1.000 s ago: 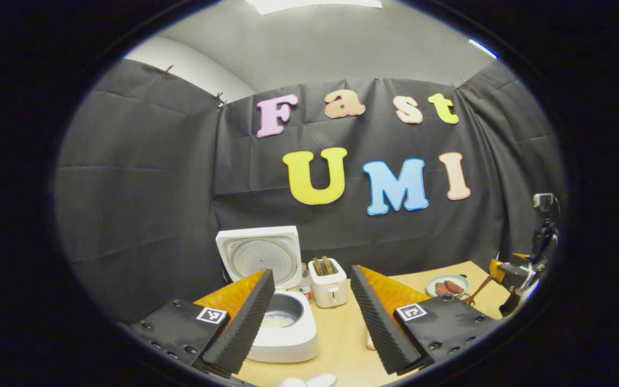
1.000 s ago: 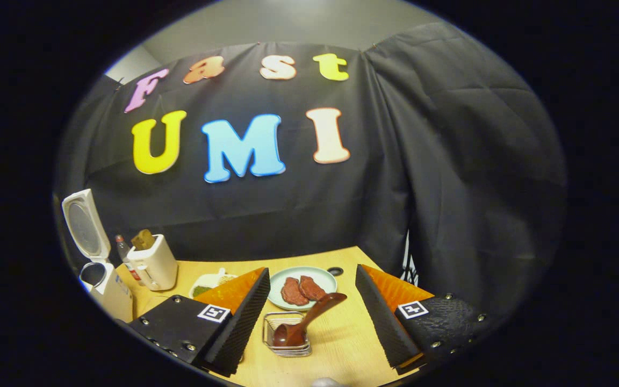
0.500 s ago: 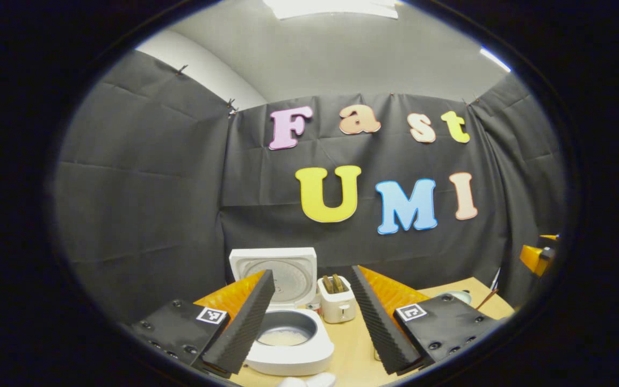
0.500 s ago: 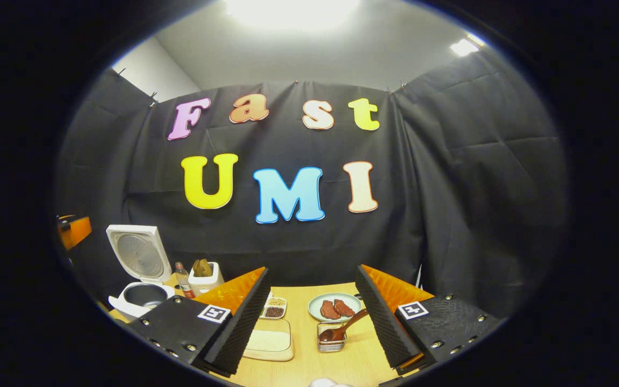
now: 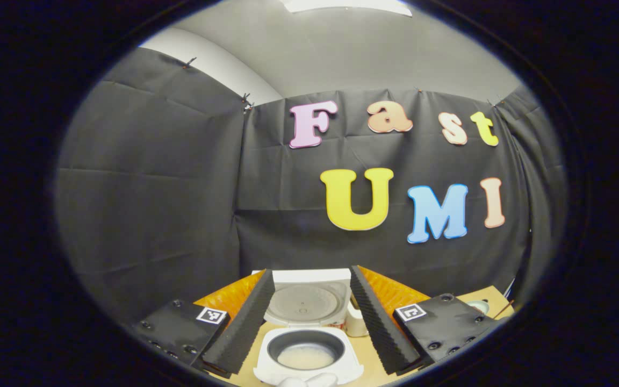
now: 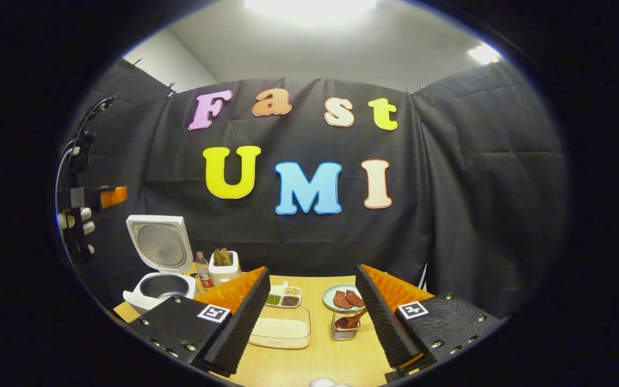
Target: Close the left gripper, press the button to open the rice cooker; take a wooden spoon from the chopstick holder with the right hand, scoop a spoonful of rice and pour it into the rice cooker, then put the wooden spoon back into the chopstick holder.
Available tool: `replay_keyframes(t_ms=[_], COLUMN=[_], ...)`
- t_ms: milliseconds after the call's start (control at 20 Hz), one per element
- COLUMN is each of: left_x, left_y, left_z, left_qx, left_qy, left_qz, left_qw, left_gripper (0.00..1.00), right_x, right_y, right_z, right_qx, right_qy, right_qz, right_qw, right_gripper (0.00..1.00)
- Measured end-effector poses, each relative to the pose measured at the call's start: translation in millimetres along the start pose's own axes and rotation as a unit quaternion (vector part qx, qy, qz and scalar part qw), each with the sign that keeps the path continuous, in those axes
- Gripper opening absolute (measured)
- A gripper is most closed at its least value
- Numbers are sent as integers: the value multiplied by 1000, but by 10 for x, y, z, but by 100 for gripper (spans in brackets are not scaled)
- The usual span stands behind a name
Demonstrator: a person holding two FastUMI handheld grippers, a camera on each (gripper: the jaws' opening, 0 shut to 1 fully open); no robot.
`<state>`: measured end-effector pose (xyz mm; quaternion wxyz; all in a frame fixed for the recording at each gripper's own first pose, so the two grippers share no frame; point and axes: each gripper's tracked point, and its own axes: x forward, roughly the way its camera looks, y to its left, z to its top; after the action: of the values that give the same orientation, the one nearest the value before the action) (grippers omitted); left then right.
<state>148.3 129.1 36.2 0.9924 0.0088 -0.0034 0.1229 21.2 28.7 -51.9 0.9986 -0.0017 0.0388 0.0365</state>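
A: We see our left hand-held gripper (image 5: pixel 307 317) raised above the worktop (image 5: pixel 374 371), its fingers spread wide with nothing between them. Framed in that gap sits the rice cooker (image 5: pixel 309 357), lid tipped up and back, pale rice lying low in the dark inner pot. A white toaster (image 5: pixel 355 322) peeks out just behind the cooker's right side.

B: And our right hand-held gripper (image 6: pixel 312 314) is wide apart too, gripping nothing. Between its fingers the light wood worktop (image 6: pixel 331 360) lies bare in front of us. Farther in we see a clear container of white rice (image 6: pixel 280 329), and just to its right the wire chopstick holder (image 6: pixel 344 329) with the wooden spoon (image 6: pixel 353 320) resting in it, handle leaning up to the right.

A: Behind those?

B: A divided dish of beans and grains (image 6: pixel 283 296) and a pale green plate (image 6: pixel 331 296) with reddish meat slices. In the right gripper view the cooker (image 6: pixel 159 269) stands at the worktop's far left corner, close to the edge, with a small bottle (image 6: pixel 202 270) and the toaster (image 6: pixel 224 266) beside it. The black cloth wall closes in right behind the back edge.

A: Any readable writing?

B: We can't read the bottle's label; the square markers on our grippers are patterns, not words.
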Motion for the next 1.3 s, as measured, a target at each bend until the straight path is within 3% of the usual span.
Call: replay_keyframes(t_ms=[150, 350, 500, 700, 850, 900, 1150, 1300], left_x=[609, 1446, 1994, 2558, 2620, 2560, 2508, 2349], left_y=[32, 0, 0, 75, 134, 134, 112, 89], left_z=[160, 49, -475, -1208, -1314, -1313, -1361, -1394], left_qx=[-11, 20, 2, -9, 1, 4, 3, 1], left_qy=[16, 59, 145, 234, 247, 250, 271, 286], left_qz=[1, 9, 7, 31, 35, 36, 25, 15], left_qw=[1000, 998, 989, 972, 968, 968, 962, 958], left_gripper=[97, 95, 96, 98, 100, 95, 95, 99], right_x=[28, 31, 38, 45, 62, 54, 52, 41], right_y=[138, 201, 245, 208, 148, 143, 193, 198], right_z=[-125, -395, -567, -608, -635, -665, -723, -680], right_qx=[-2, -3, -4, -13, -15, -13, -7, -2], right_qy=[20, 56, 81, 91, 96, 99, 109, 106], right_qz=[11, 13, 17, 13, 7, 7, 18, 23], right_qw=[1000, 998, 997, 996, 995, 995, 994, 994], right_gripper=[98, 98, 98, 98, 98, 98, 98, 98])
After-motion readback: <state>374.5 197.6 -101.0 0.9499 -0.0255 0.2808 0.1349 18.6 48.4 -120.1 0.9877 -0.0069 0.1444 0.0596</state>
